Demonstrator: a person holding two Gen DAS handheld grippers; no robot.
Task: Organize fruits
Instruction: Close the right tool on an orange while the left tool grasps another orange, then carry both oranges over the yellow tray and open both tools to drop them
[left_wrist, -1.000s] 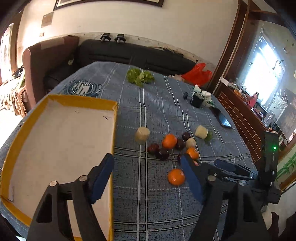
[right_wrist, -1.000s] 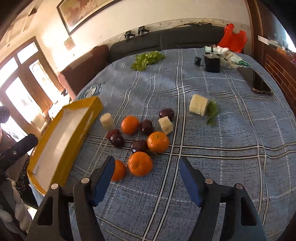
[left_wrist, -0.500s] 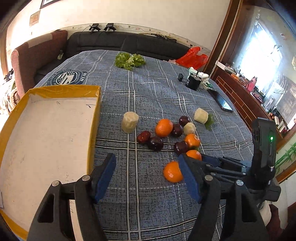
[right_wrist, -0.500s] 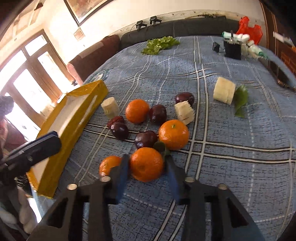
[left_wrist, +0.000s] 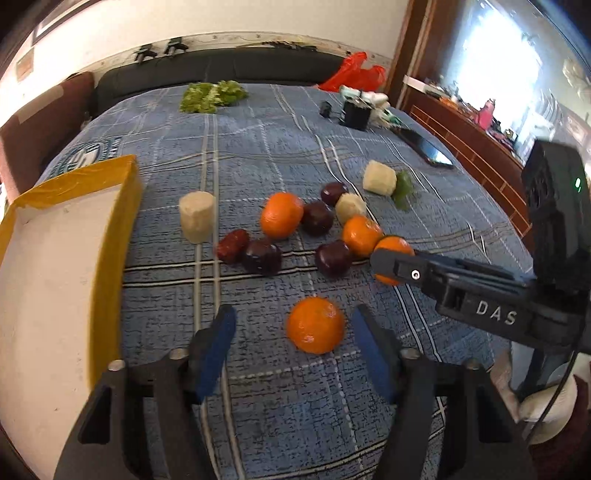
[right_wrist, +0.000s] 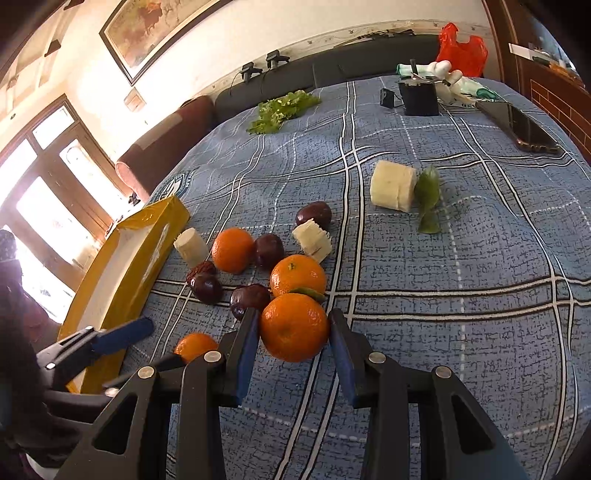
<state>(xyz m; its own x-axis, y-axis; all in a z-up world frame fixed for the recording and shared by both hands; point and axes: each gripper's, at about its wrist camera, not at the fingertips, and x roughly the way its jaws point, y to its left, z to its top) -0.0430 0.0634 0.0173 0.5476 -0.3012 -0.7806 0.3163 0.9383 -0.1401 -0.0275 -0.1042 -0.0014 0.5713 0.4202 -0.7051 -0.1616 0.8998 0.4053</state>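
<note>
On the blue plaid tablecloth (left_wrist: 280, 140) lies a cluster of oranges, dark plums and pale cut chunks. In the left wrist view a lone orange (left_wrist: 316, 325) sits between the blue pads of my left gripper (left_wrist: 295, 347). Its jaws are closing, with a clear gap still showing on the left side. My right gripper (right_wrist: 293, 345) is shut on another orange (right_wrist: 293, 326) with a green leaf at its stem, and shows as a black arm (left_wrist: 391, 262) from the left camera. The yellow-rimmed box (left_wrist: 125, 177) stands at the left with nothing in it.
Further oranges (right_wrist: 232, 249), plums (right_wrist: 313, 214) and pale chunks (right_wrist: 391, 186) lie beyond the grippers. Lettuce (right_wrist: 282, 109), a black box (right_wrist: 419, 98) and a phone (right_wrist: 517, 127) sit at the far side. A dark sofa and red bag stand behind the table.
My right gripper closed on the leafed orange. My left gripper came down and forward over the lone orange, and its jaws narrowed around it.
</note>
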